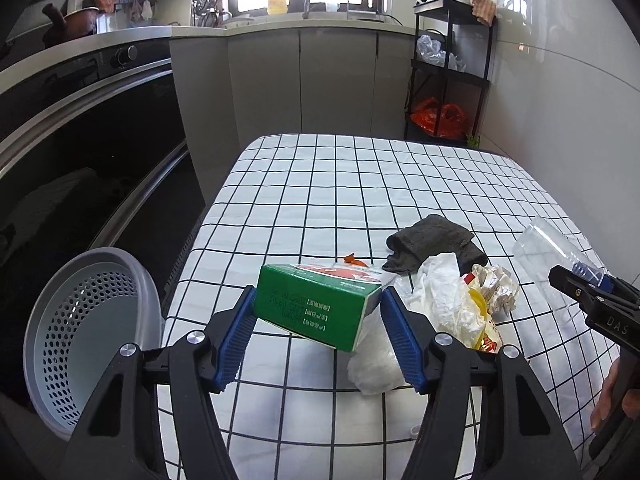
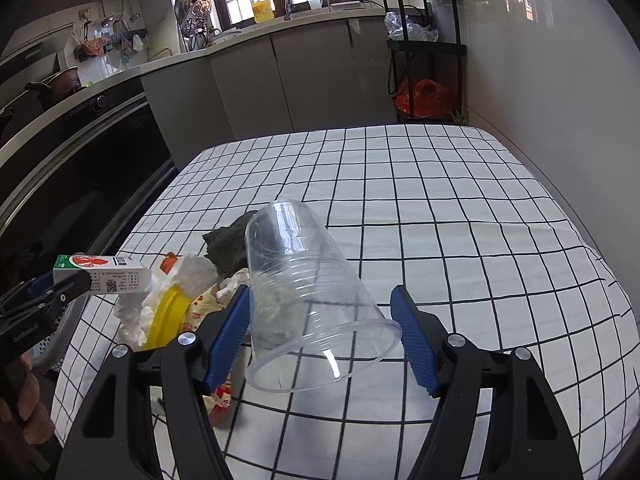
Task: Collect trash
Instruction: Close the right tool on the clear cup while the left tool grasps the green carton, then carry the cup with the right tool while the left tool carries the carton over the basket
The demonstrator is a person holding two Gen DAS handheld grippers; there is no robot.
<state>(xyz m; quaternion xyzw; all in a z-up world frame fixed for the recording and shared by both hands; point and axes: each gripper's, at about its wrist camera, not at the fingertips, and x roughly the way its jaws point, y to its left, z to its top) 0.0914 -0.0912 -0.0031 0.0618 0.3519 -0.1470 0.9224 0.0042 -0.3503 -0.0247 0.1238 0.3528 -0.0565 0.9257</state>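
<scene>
While the left gripper (image 1: 318,306) held the green carton (image 1: 320,304) clamped between its fingers above the desk (image 1: 360,184), the right gripper (image 2: 320,322) pinched a clear cup (image 2: 304,292); the basket (image 1: 92,332) sat off the left edge, the far desk bare.

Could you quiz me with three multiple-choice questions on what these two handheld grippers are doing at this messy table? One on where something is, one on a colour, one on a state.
1. Where is the grey perforated plastic basket?
A. off the table's left edge
B. on the black shelf
C. on the table

2. What colour is the side of the cardboard carton in the left gripper?
A. blue
B. green
C. yellow

3. How is the clear plastic cup between the right gripper pads?
A. standing upright
B. crushed flat
C. tilted, rim toward the camera

Answers: 1 A, it sits beside the checked tablecloth; 2 B, green printed side; 3 C, its wide rim faces the camera.
</scene>
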